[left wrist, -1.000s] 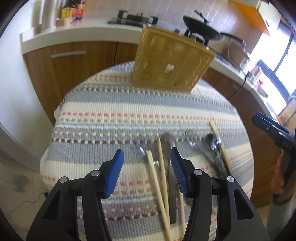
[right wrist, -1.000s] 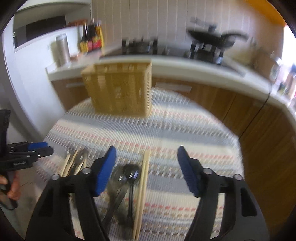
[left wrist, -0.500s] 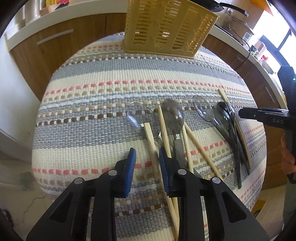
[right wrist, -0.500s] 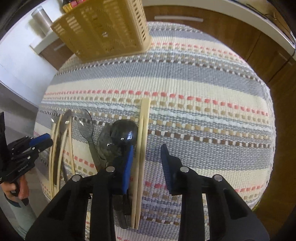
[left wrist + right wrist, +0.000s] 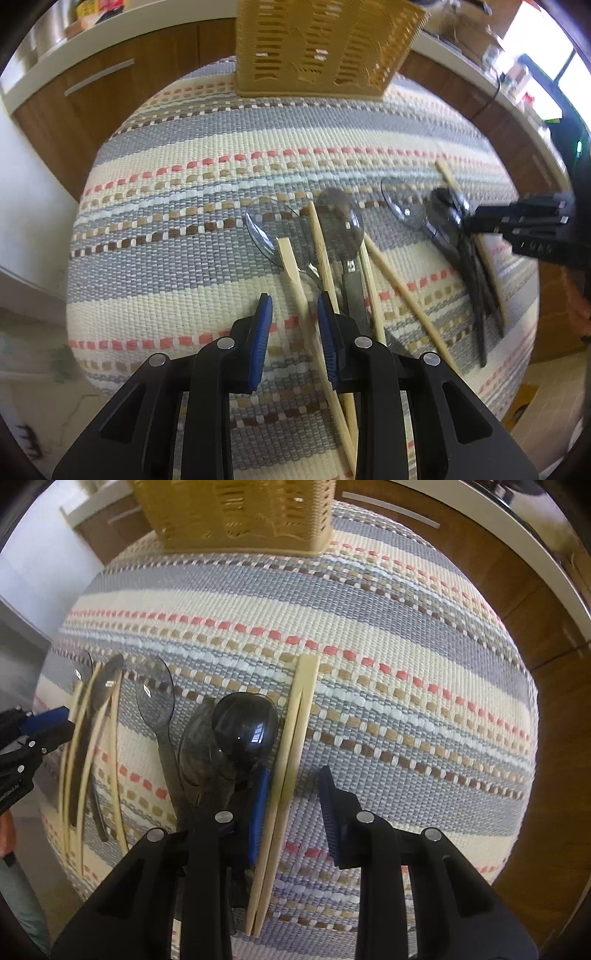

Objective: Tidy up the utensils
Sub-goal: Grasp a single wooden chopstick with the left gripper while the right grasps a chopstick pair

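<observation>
Wooden chopsticks and clear and dark plastic spoons lie on a striped woven cloth [image 5: 184, 280]. My left gripper [image 5: 294, 330] is low over the cloth, open narrowly, with one chopstick [image 5: 293, 273] between its blue pads [image 5: 260, 336]. A clear spoon [image 5: 271, 230] and a grey spoon [image 5: 341, 225] lie just ahead. My right gripper [image 5: 291, 808] is open narrowly around a pair of chopsticks [image 5: 295, 731]; a dark spoon [image 5: 245, 727] lies by its left pad. A yellow slotted basket [image 5: 317, 40] stands at the far edge, also in the right wrist view [image 5: 236, 513].
Wooden cabinets [image 5: 122, 85] and a white counter [image 5: 48, 55] run behind the table. The cloth's rounded edge [image 5: 74, 317] drops to the floor on the left. The other gripper shows at the right of the left wrist view [image 5: 532, 225].
Both grippers have dropped toward the cloth and narrowed from wide open. The left one now straddles one chopstick, the right one straddles the chopstick pair.
</observation>
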Tool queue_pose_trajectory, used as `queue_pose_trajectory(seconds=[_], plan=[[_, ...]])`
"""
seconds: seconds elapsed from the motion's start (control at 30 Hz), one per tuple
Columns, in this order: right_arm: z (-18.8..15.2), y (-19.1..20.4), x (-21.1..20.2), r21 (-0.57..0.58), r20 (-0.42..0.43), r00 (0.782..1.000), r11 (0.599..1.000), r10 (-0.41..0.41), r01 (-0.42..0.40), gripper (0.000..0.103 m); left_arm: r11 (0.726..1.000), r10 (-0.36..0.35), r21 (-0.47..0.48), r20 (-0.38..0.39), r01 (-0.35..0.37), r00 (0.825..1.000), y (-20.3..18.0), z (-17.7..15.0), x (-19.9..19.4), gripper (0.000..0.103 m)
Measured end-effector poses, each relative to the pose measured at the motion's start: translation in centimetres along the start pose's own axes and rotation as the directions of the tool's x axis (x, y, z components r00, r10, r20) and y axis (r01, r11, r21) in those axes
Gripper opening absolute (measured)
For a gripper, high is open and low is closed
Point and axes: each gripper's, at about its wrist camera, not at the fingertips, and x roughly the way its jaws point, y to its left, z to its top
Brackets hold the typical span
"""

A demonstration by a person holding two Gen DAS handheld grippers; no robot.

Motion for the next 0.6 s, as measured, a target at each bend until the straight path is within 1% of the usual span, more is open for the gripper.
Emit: queue_pose_trajectory(seconds=[0.1, 0.13, 0.17, 0.2, 0.27, 0.33, 0.47, 0.5, 0.6], plan=[[0.2, 0.8, 0.3, -0.017, -0.012, 1.000, 1.000, -0.010, 0.010, 0.023, 0.998, 0.049, 0.051, -0.028, -0.048, 0.998, -1.1, 0.0, 0.1, 0.024], [0.3, 0.6, 0.0, -0.019, -0.016, 1.000, 1.000, -0.006, 0.006, 0.016, 0.996, 0.060, 0.065, -0.033, -0.058, 0.998, -1.4, -0.1, 0.1, 0.023], [0.3, 0.5, -0.2, -0.021, -0.018, 1.000, 1.000, 0.001, -0.002, 0.013, 0.995, 0.073, 0.076, -0.036, -0.070, 0.997, -1.7, -0.1, 0.1, 0.021], [0.3, 0.5, -0.3, -0.023, -0.020, 1.000, 1.000, 0.006, -0.006, 0.013, 0.993, 0.090, 0.083, -0.033, -0.087, 0.995, -1.8, -0.2, 0.1, 0.013], [0.2, 0.6, -0.3, -0.032, -0.012, 1.000, 0.999, 0.003, -0.004, 0.012, 0.988, 0.127, 0.088, -0.019, -0.125, 0.992, -1.8, -0.6, 0.2, 0.004], [-0.2, 0.5, -0.5, -0.033, -0.003, 1.000, 0.999, 0.020, -0.020, 0.011, 0.991, 0.110, 0.079, 0.001, -0.110, 0.994, -1.6, -0.7, 0.0, 0.004], [-1.2, -2.2, -2.3, -0.006, 0.058, 0.996, 0.998, 0.064, -0.064, 0.011, 0.995, 0.082, 0.047, 0.078, -0.086, 0.994, -1.2, -0.7, -1.6, 0.004], [-1.2, -2.6, -2.8, -0.004, 0.075, 0.995, 0.997, 0.073, -0.073, 0.011, 0.996, 0.071, 0.040, 0.109, -0.075, 0.992, -1.0, -0.7, -2.4, 0.004], [-1.0, -3.8, -4.8, 0.007, 0.142, 0.984, 0.994, 0.109, -0.111, 0.011, 1.000, 0.023, 0.009, 0.211, -0.026, 0.977, -0.8, 0.1, -5.0, 0.004]])
